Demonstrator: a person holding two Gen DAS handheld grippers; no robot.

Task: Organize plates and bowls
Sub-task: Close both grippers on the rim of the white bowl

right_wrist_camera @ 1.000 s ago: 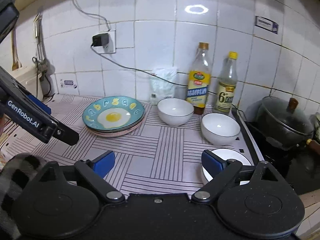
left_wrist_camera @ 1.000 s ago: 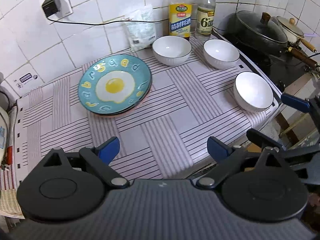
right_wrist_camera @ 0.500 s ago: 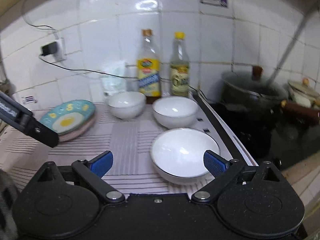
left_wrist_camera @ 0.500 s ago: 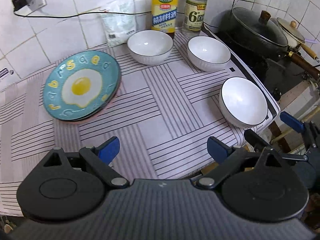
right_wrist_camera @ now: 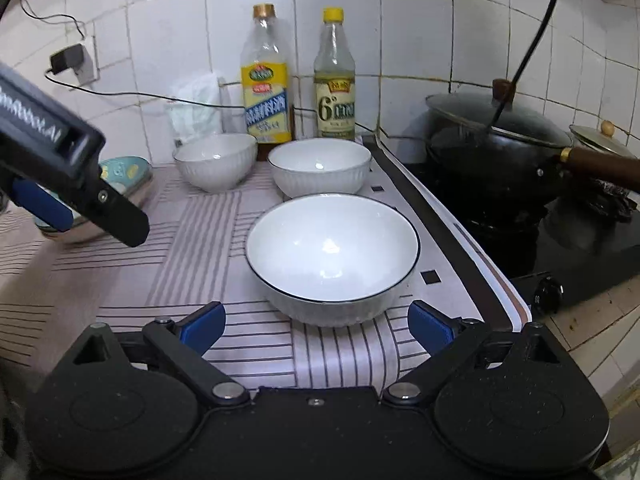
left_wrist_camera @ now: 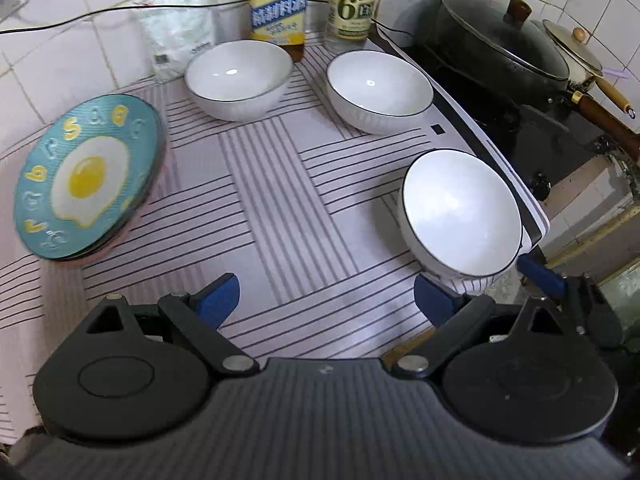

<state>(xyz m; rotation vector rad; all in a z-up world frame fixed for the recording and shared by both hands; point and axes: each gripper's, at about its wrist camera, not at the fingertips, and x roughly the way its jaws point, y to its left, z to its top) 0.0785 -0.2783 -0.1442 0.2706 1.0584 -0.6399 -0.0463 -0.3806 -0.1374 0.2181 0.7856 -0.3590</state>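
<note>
Right claw (right_wrist_camera: 316, 324) spread wide, empty, low at the front edge of the bench (right_wrist_camera: 192, 248). Near bowl (right_wrist_camera: 332, 256) sits just ahead between its blue fingertips (right_wrist_camera: 430, 326), not touching: white, ribbed outside, thin dark rim, empty. Left claw (left_wrist_camera: 326, 298) also spread, holding nothing, over the striped cloth (left_wrist_camera: 280, 208). Bowl count: 3, same type, other two (right_wrist_camera: 320, 166) (right_wrist_camera: 216, 160) further back by the wall. Plates: teal stack (left_wrist_camera: 86, 176) at left, fried-egg print on top, count in stack unclear. 2 bottles (right_wrist_camera: 266, 80) (right_wrist_camera: 335, 76) against the tiles. Lidded black wok (right_wrist_camera: 496, 136) far right on the stove.
</note>
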